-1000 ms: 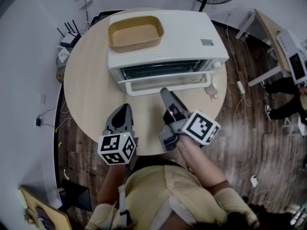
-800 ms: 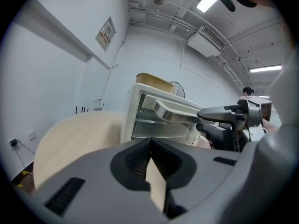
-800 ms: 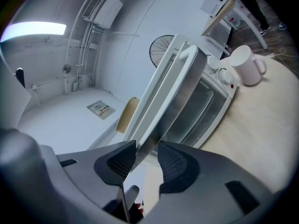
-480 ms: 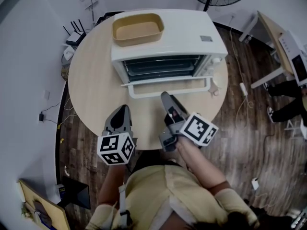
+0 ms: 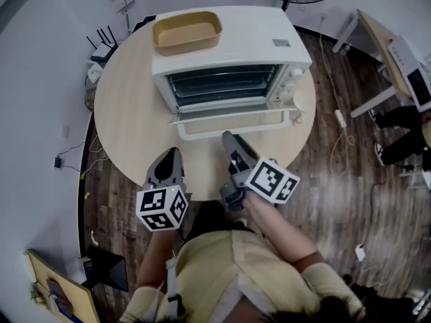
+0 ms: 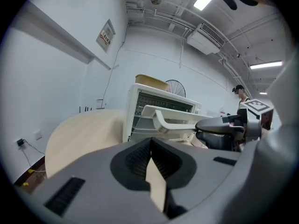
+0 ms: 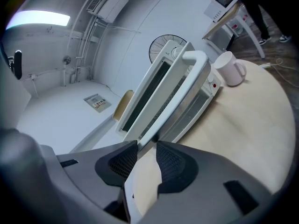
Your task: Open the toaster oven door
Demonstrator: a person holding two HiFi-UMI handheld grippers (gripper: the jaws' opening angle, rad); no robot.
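Head view shows the toaster oven [image 5: 229, 46] at the middle of the round counter [image 5: 128, 113], with a tan baking pan [image 5: 186, 32] on top of the oven and a pale mug [image 7: 230, 68] just beside its knob end. The oven's door [image 5: 229, 118] is already swung down about level, leaving the racks inside exposed. Its handle [image 6: 161, 121] is on the side of the oven nearest the person. The right gripper [image 5: 231, 142] sits just in front of the oven's lowered door. Its fingers have just been closing a little yet stand apart with nothing between them, the handle lying beyond their tips. The left gripper [image 5: 172, 157] hangs further from the oven, fingers pressed together and empty. By my reading the opening is done or nearly so; all that may remain is seeing that the door rests at its stop
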